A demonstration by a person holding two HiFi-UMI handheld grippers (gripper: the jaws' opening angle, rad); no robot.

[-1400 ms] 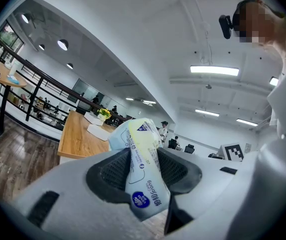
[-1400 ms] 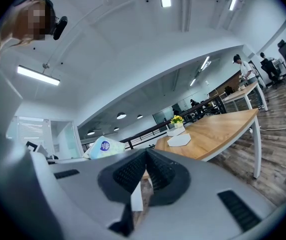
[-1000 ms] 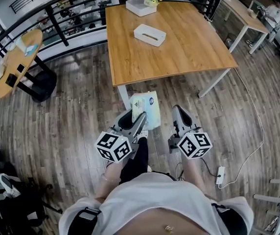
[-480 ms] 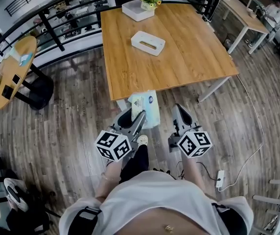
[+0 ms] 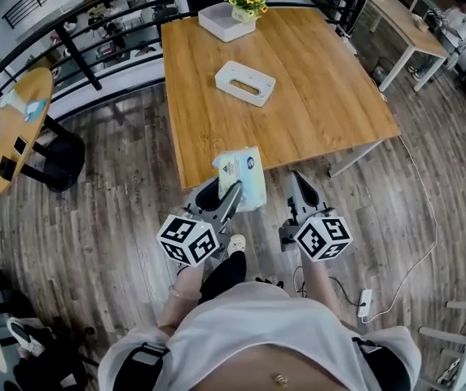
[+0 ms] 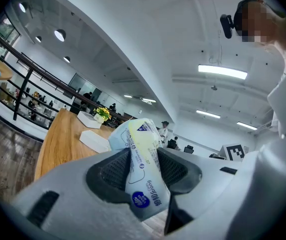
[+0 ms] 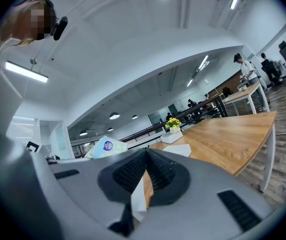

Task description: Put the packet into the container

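wooden table (image 5: pixel 314 96) | left fingers (image 6: pixel 114 170) grip packet (image 6: pixel 142 164), part hidden | right fingers (image 7: pixel 130 173) clenched

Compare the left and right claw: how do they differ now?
Left claw is clamped on the packet; right claw holds nothing. Left claw's jaws stand apart around the packet; right claw's jaws meet at the tips. Both face the wooden table.

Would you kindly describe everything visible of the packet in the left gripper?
The packet is a soft plastic pack, pale blue and yellowish, with a round dark-blue logo and print. It stands on edge, pinched between the ribbed pads of the left gripper, its top sticking out beyond them. It hangs in the air by the wooden table's near edge, touching nothing else.
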